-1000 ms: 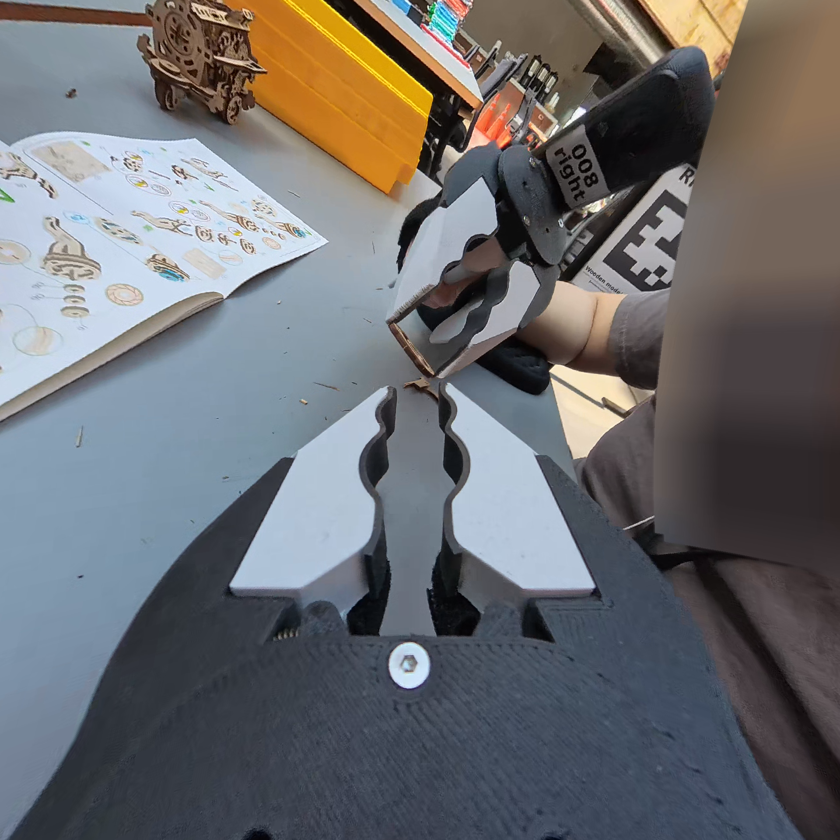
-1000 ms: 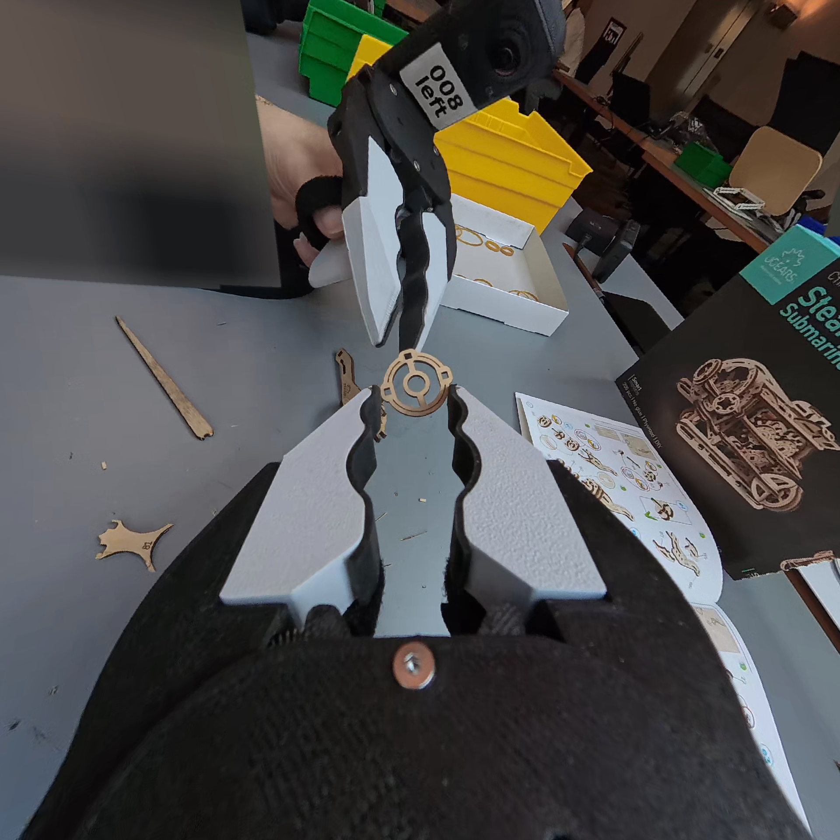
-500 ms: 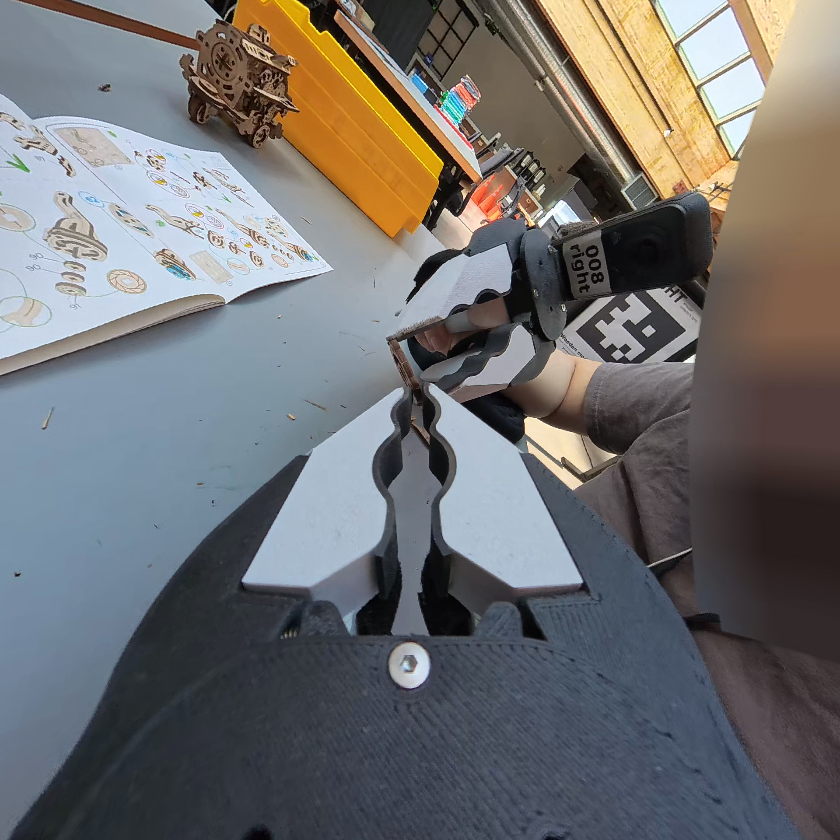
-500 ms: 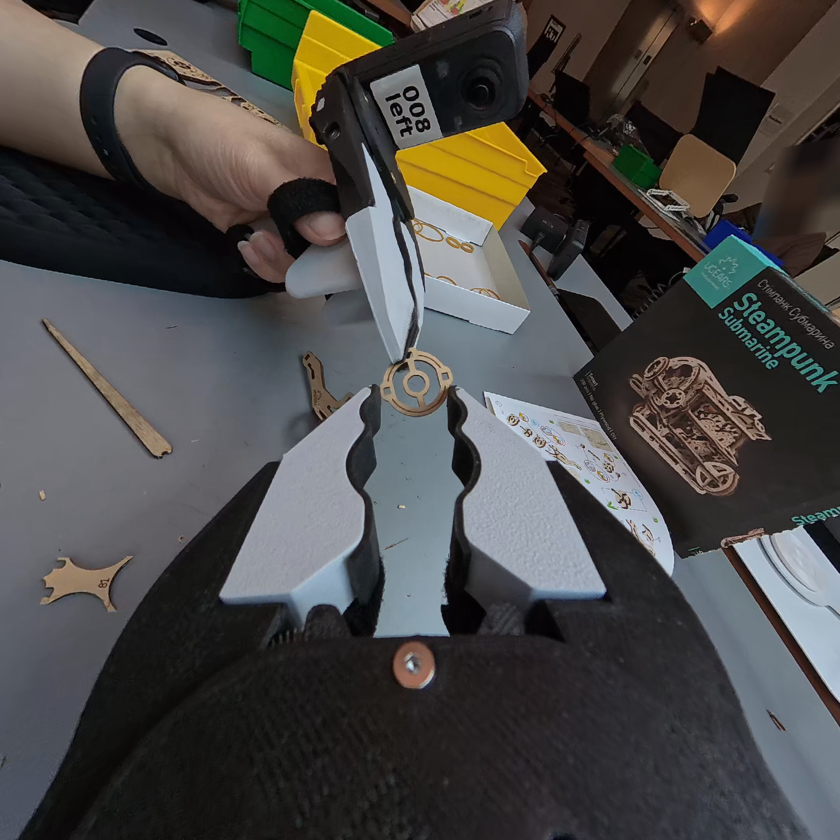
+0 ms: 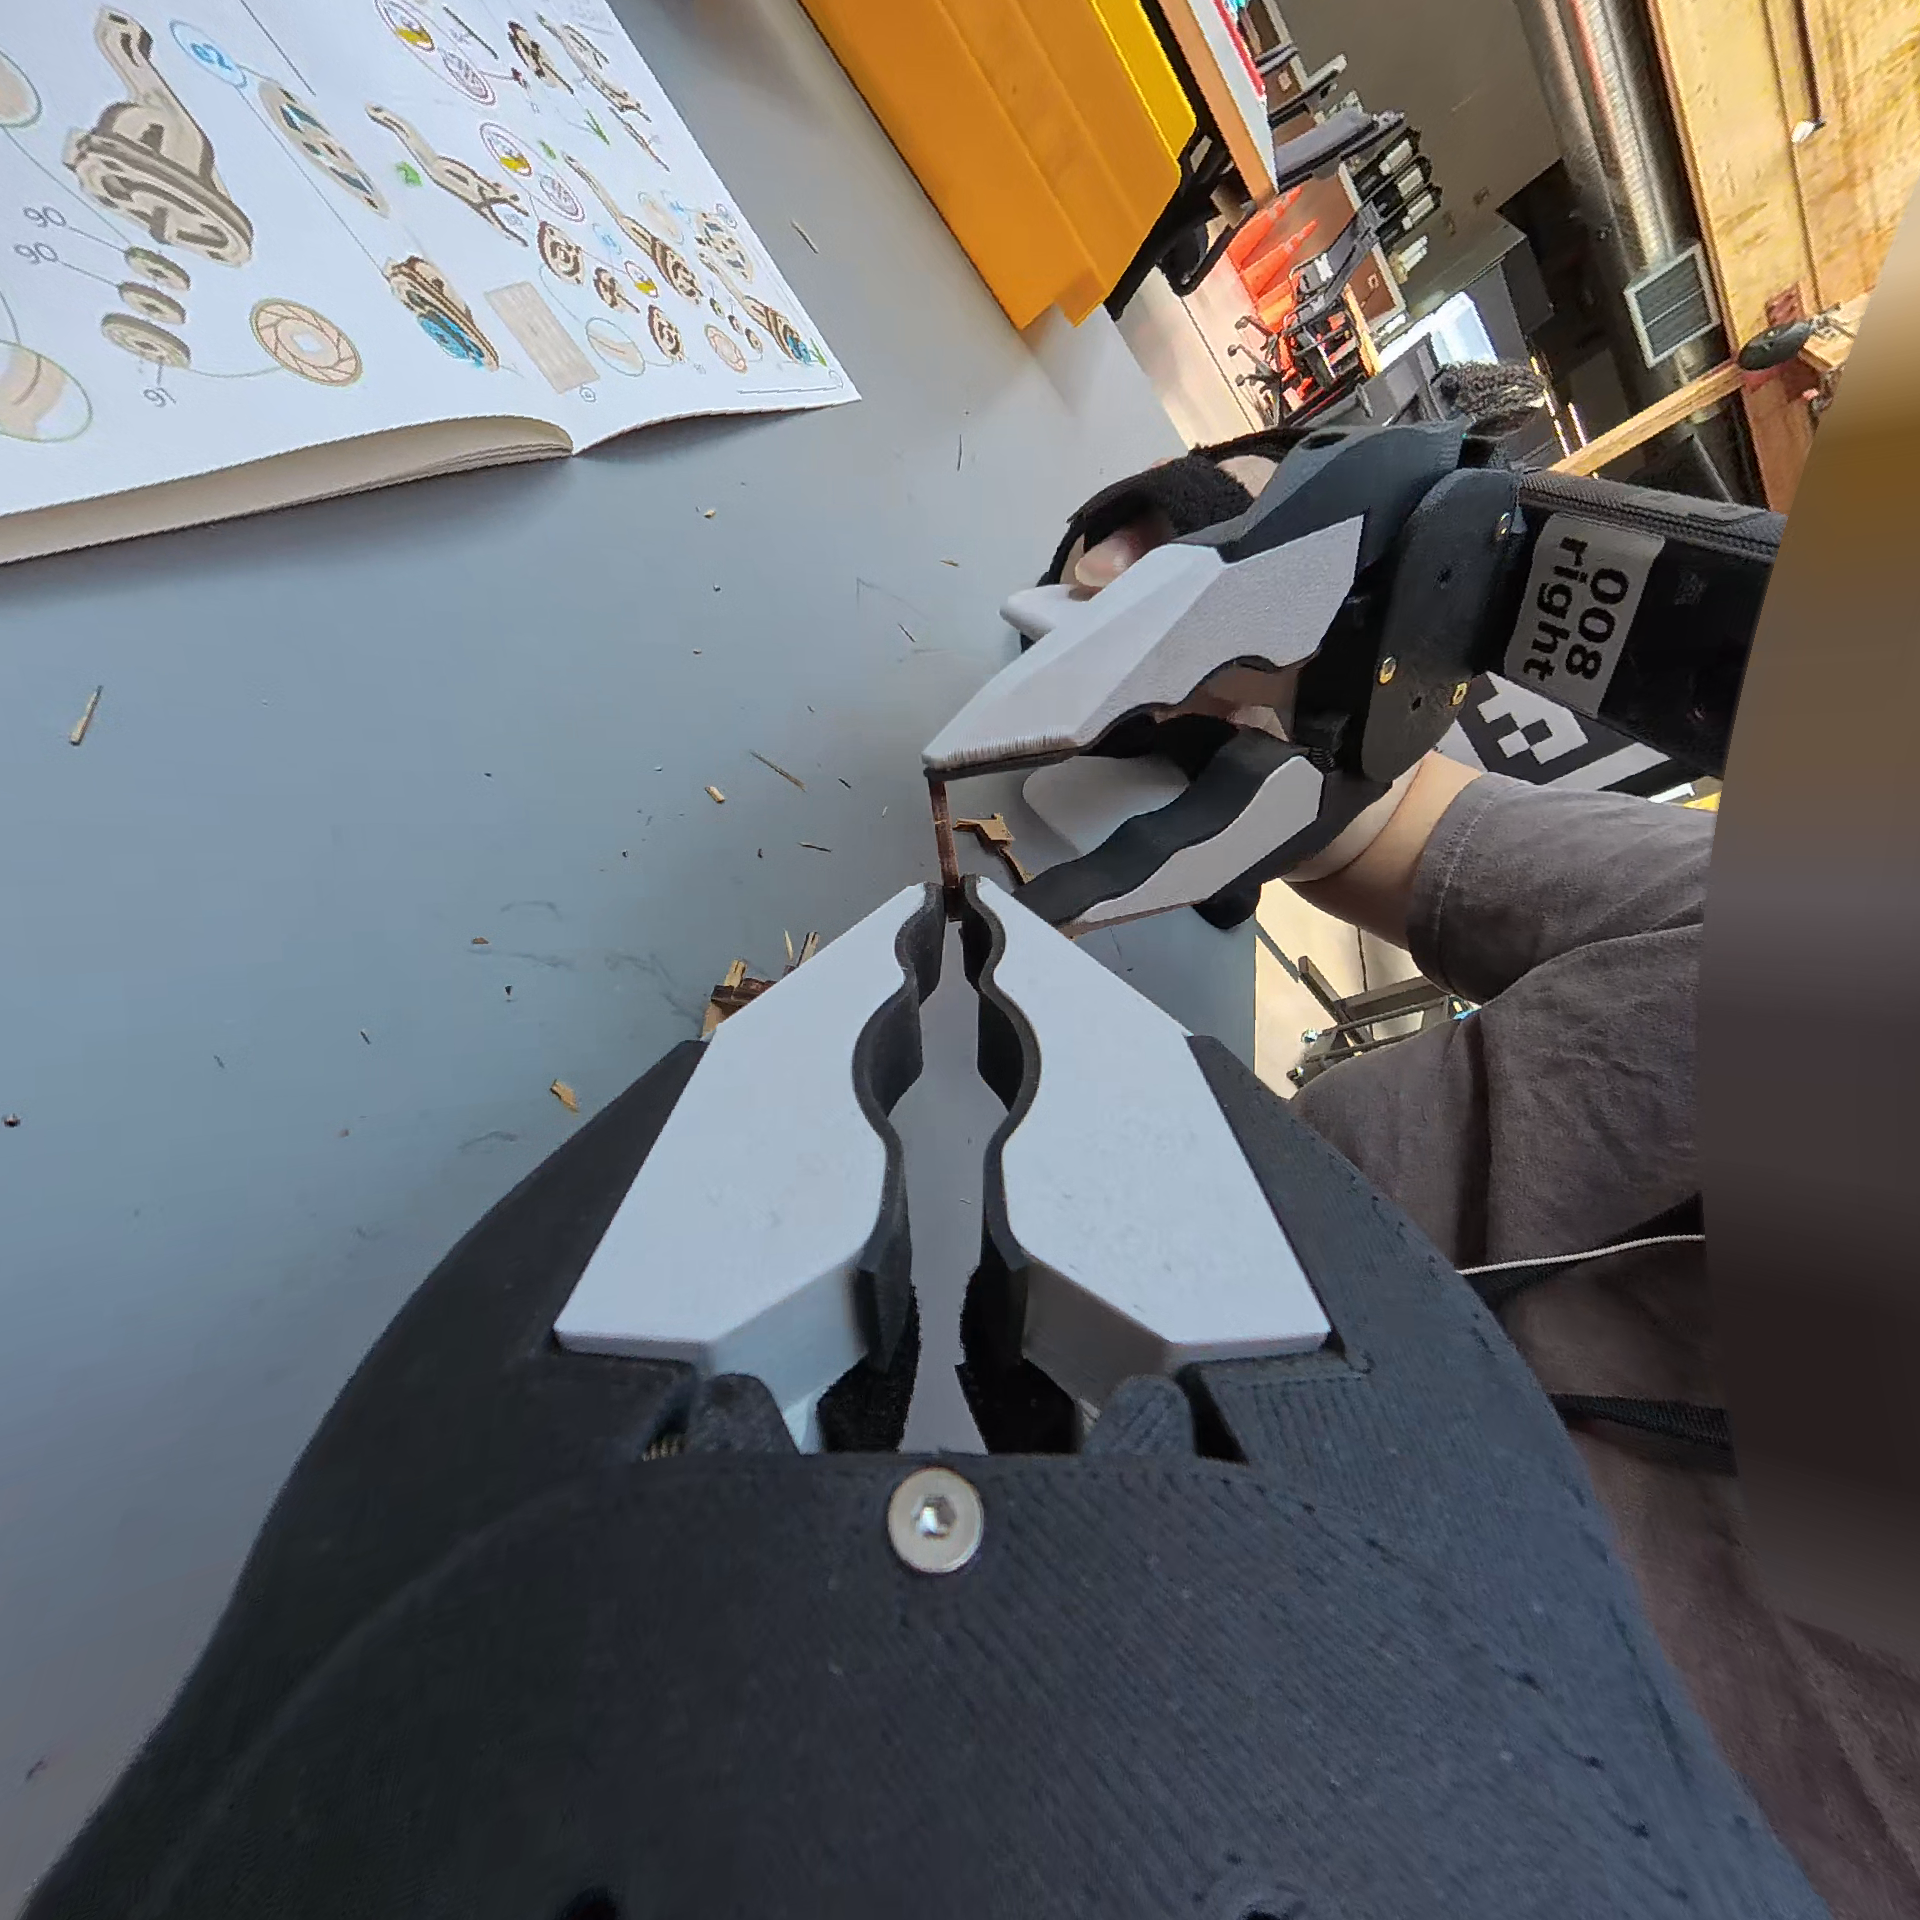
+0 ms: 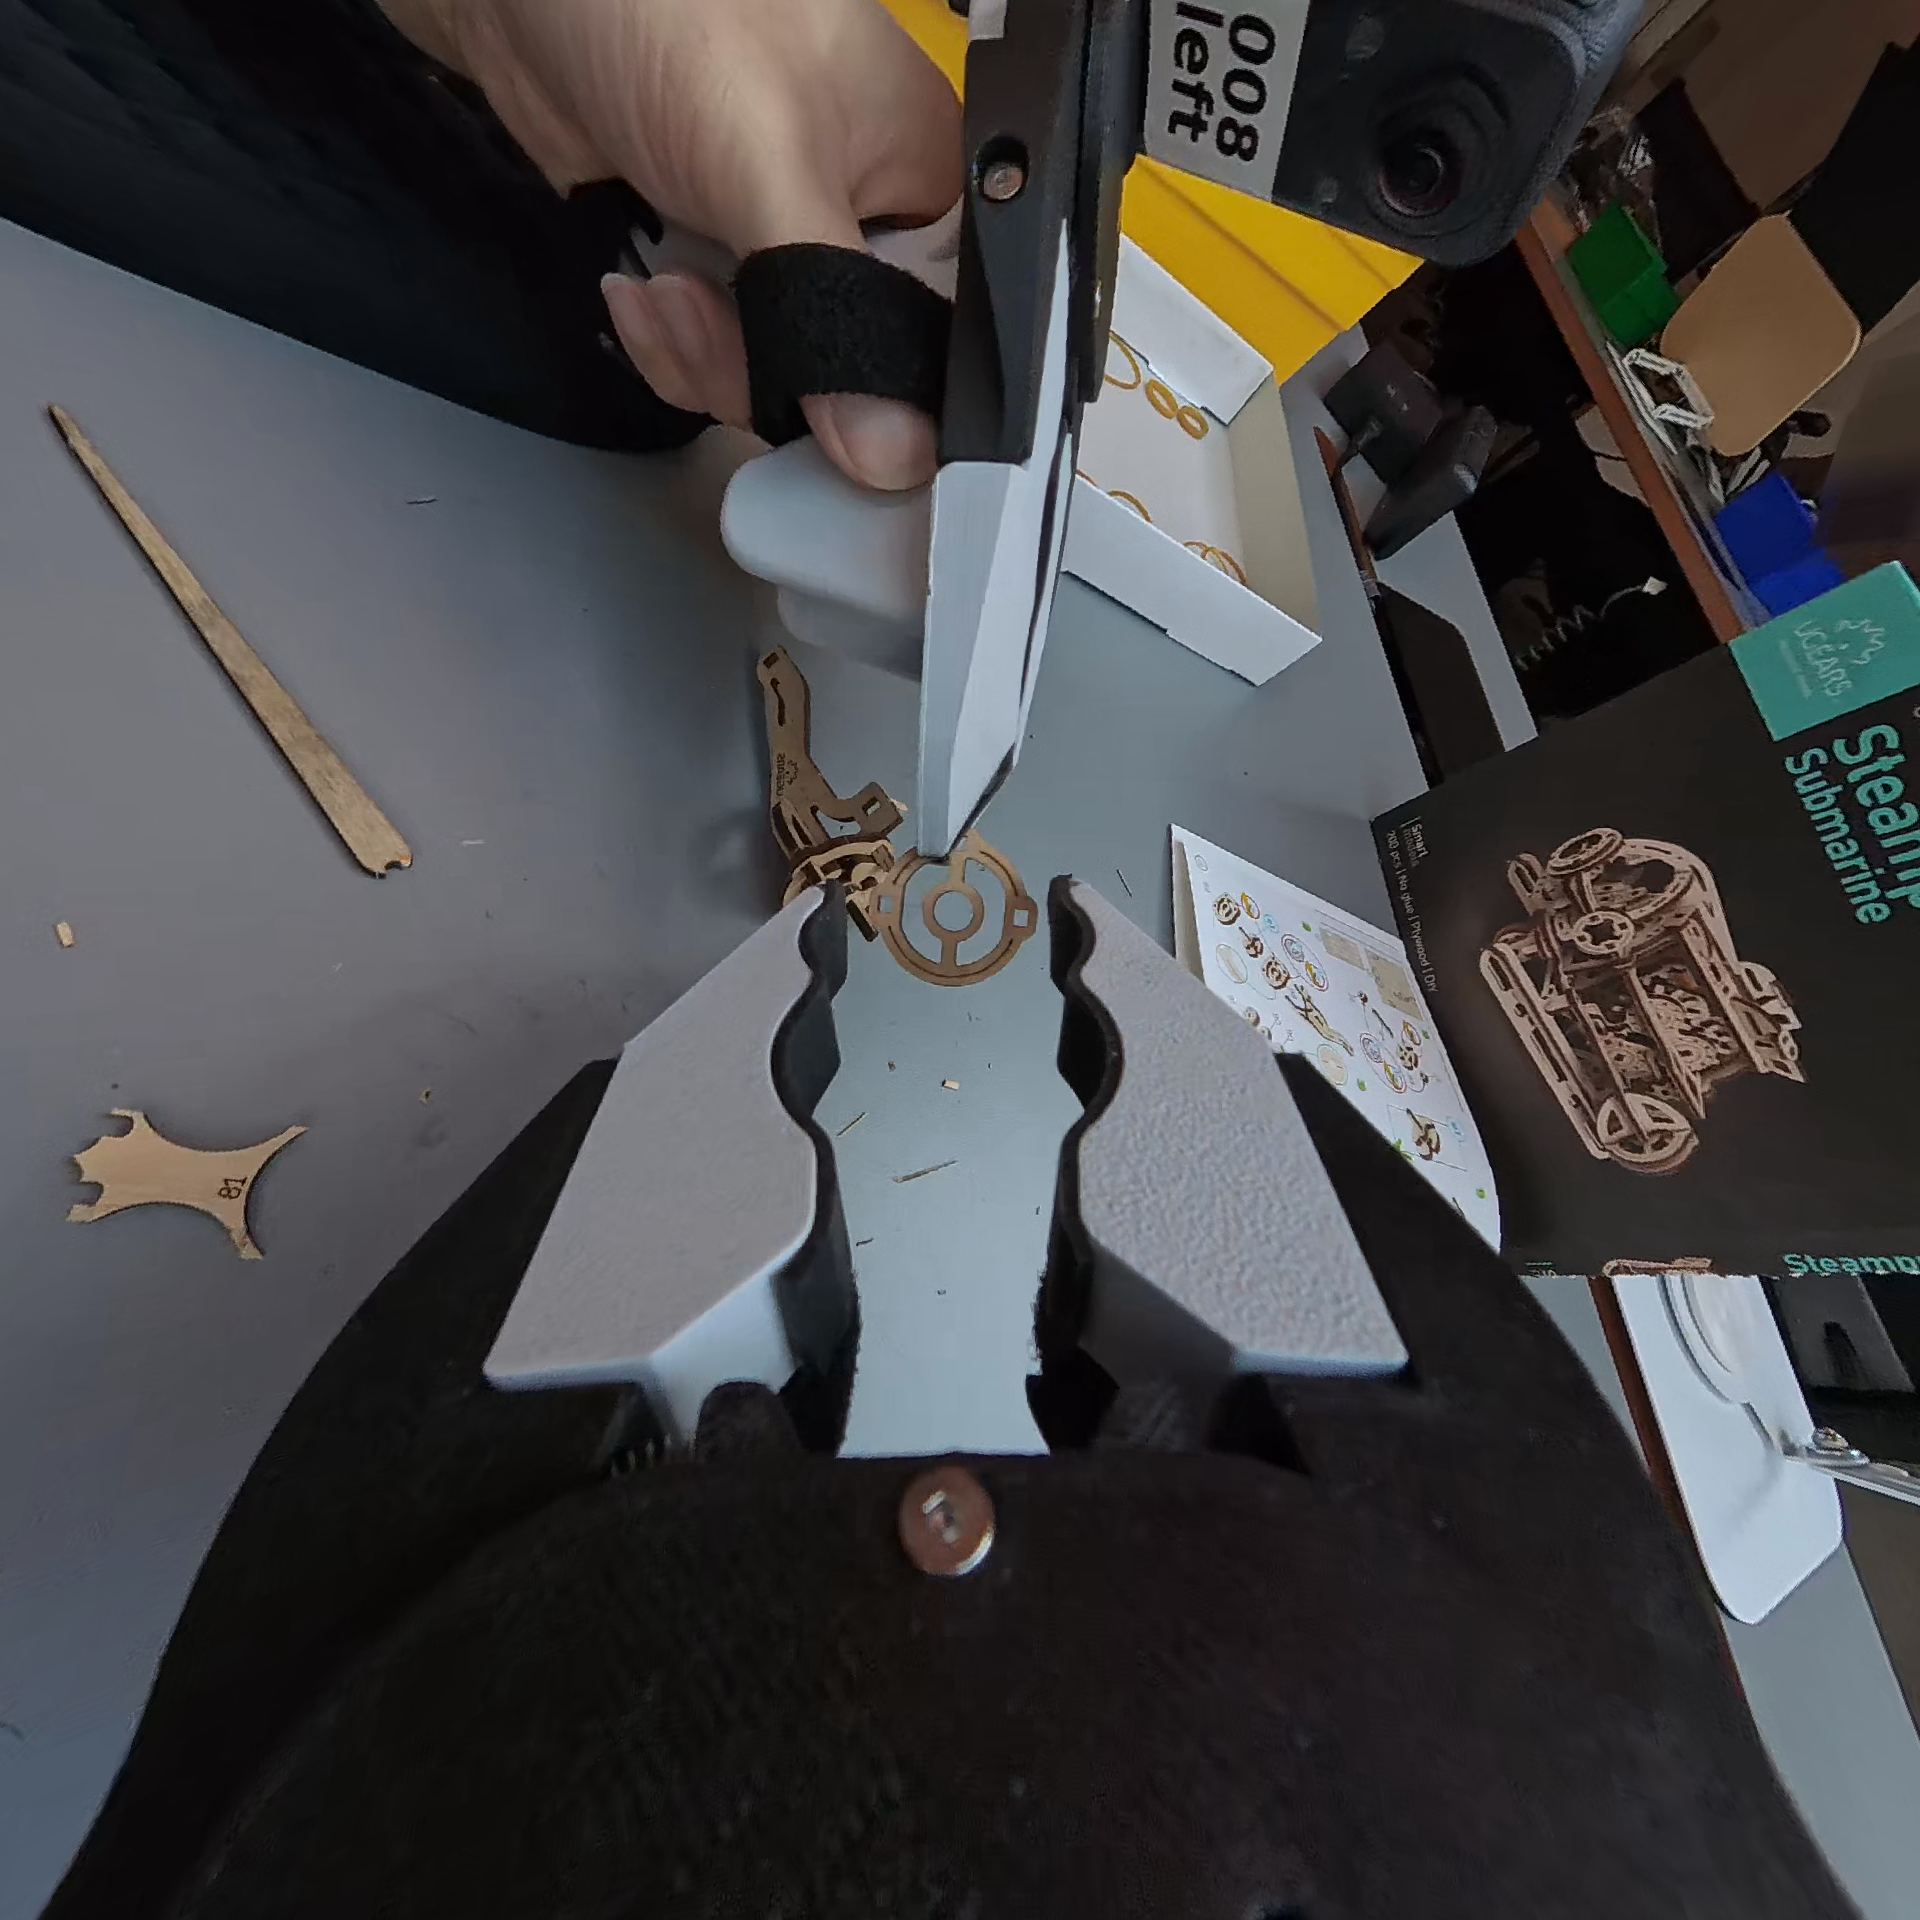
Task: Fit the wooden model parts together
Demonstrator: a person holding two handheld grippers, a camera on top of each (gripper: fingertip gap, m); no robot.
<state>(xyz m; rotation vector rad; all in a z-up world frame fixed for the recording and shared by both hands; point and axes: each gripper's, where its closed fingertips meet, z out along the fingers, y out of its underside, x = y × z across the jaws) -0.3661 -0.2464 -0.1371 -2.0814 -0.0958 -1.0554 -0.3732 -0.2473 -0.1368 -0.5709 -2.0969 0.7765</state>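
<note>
Left gripper (image 6: 940, 847) pinches the wooden ring (image 6: 951, 914) by its far rim, above the grey table (image 6: 499, 727). Right gripper (image 6: 945, 914) gapes, released either side. Best keep that ring flat and steady before meeting the notched part (image 6: 821, 821) just left.

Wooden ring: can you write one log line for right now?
wooden ring: pinched at rim | left gripper: shut on it | right gripper: open, not touching

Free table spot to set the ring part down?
Bare grey table between the long wooden strip and the flat keyed wooden part. Crowded right of the round wooden ring: open instruction booklet, dark kit box, white cardboard tray.
</note>
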